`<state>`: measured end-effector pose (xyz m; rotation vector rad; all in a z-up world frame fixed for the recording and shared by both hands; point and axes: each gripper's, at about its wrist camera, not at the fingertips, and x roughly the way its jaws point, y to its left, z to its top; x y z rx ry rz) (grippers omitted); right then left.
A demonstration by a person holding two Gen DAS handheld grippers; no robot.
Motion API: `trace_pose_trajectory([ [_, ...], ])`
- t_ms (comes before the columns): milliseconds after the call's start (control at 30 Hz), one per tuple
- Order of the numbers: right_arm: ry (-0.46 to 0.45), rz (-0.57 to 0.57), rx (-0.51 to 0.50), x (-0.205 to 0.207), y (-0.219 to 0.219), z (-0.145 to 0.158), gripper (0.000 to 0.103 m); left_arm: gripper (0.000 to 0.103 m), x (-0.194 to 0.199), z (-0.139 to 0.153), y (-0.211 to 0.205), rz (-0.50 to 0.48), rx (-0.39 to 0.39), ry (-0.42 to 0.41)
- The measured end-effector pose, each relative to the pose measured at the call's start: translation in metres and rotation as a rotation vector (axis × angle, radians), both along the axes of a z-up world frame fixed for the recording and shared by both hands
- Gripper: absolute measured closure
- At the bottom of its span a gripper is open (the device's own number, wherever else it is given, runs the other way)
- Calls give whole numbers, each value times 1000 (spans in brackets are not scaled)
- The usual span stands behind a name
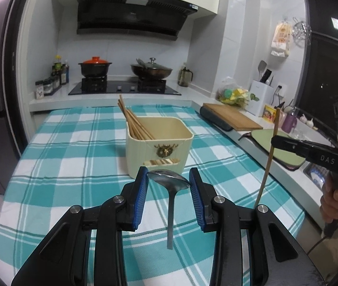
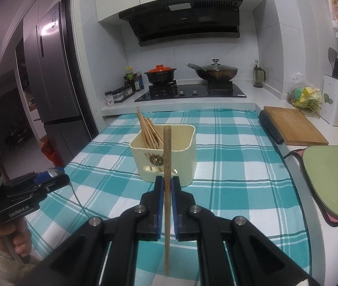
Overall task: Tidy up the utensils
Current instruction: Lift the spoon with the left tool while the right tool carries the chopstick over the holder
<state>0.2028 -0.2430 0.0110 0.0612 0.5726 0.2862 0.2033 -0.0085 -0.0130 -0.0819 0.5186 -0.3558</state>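
A metal spoon (image 1: 169,183) is held by its bowl between the partly spread pads of the left gripper (image 1: 169,178), handle hanging down. A single wooden chopstick (image 2: 167,178) is clamped upright by the right gripper (image 2: 167,183). Beyond, a cream holder (image 1: 159,143) with chopsticks (image 1: 133,121) stands on the checked cloth (image 1: 73,143).

Both wrist views face the stove (image 1: 123,87) from above the checked cloth (image 2: 240,166); both share the holder (image 1: 159,140).
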Motion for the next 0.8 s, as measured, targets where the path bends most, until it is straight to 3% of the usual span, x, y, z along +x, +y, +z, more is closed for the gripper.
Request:
trace_pose_trajectory([
  [400,-48,40,1,29,10,32,97,68,33,58,7,-43,-60,-36],
  [800,-210,48,4,115,21,102,97,68,128,133,12,-8,-81,-123],
])
